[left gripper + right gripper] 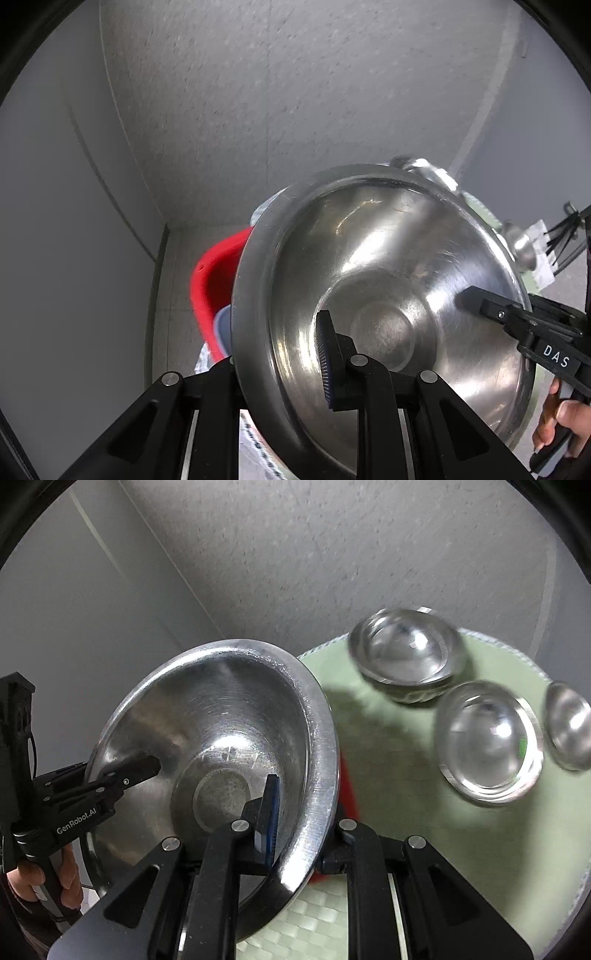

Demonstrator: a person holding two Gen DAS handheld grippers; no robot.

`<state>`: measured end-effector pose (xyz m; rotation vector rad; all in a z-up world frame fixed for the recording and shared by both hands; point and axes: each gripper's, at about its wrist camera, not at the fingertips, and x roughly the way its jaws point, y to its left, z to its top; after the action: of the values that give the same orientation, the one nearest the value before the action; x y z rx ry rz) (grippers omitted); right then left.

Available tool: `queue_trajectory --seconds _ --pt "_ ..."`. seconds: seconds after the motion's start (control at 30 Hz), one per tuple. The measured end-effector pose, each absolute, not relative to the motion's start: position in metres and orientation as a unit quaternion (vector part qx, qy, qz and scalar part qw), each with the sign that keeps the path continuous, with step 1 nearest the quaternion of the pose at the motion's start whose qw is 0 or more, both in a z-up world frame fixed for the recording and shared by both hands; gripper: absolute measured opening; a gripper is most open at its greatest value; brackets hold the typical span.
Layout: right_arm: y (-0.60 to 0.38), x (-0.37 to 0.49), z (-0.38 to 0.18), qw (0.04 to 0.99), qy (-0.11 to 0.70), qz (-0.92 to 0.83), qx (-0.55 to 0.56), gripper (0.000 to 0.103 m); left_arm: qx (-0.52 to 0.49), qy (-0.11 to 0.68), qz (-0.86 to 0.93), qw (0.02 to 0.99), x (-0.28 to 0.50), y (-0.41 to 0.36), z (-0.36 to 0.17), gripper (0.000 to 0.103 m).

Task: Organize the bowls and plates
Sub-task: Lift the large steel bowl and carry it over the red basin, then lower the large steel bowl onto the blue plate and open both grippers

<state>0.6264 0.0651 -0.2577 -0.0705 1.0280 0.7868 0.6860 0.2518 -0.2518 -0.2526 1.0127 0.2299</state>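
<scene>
A large steel bowl [218,746] is tilted in the air, clamped at opposite sides of its rim. Three small steel bowls [408,651] [489,744] [570,725] stand upright, near each other, on the green tabletop [388,738].

Your left gripper [284,373] points steeply down with its jaws clamped shut over the near rim of the big steel bowl [388,295], one finger inside and one outside. Your right gripper [295,823] is clamped on the opposite rim the same way, angled down too. Your right hand [565,424] and left hand [44,882] are each wrapped around a gripper handle, fingers curled on the trigger.
</scene>
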Motion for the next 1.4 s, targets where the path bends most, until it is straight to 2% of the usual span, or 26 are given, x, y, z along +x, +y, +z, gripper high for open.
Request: queue_trajectory --seconds 0.3,0.53,0.7,0.77,0.8,0.83,0.87,0.97,1.0,1.03,1.3,1.4 --pt "0.09 0.635 -0.284 0.792 0.506 0.339 -0.049 0.017 -0.128 0.524 0.098 0.836 0.703 0.286 -0.279 0.016" --pt "0.092 0.636 -0.296 0.788 0.52 0.326 -0.047 0.024 -0.108 0.537 0.097 0.831 0.712 0.268 -0.285 0.026" --pt "0.094 0.638 -0.296 0.79 0.521 0.32 -0.044 0.036 -0.099 0.529 0.101 0.837 0.713 0.268 -0.282 0.051" --pt "0.091 0.635 -0.29 0.796 0.513 0.318 -0.038 0.039 -0.09 0.519 0.106 0.843 0.711 0.264 -0.276 0.069" --pt "0.089 0.635 -0.287 0.798 0.512 0.315 -0.038 0.041 -0.081 0.512 0.118 0.847 0.708 0.262 -0.271 0.072" --pt "0.088 0.634 -0.284 0.802 0.509 0.312 -0.039 0.048 -0.071 0.505 0.13 0.85 0.705 0.26 -0.266 0.082" --pt "0.087 0.632 -0.28 0.804 0.504 0.313 -0.038 0.05 -0.064 0.5 0.137 0.853 0.703 0.259 -0.26 0.09" --pt "0.082 0.625 -0.27 0.815 0.49 0.307 -0.038 0.06 -0.052 0.484 0.149 0.861 0.695 0.254 -0.248 0.092" --pt "0.079 0.623 -0.266 0.82 0.485 0.303 -0.04 0.068 -0.05 0.481 0.151 0.862 0.692 0.253 -0.245 0.092" --pt "0.077 0.62 -0.262 0.824 0.478 0.301 -0.039 0.071 -0.049 0.475 0.153 0.865 0.69 0.251 -0.241 0.092" --pt "0.028 0.609 -0.228 0.847 0.442 0.295 -0.008 0.077 -0.057 0.434 0.123 0.891 0.68 0.21 -0.211 0.092" --pt "0.003 0.613 -0.218 0.854 0.432 0.29 0.006 0.079 -0.052 0.414 0.104 0.903 0.677 0.182 -0.194 0.096"
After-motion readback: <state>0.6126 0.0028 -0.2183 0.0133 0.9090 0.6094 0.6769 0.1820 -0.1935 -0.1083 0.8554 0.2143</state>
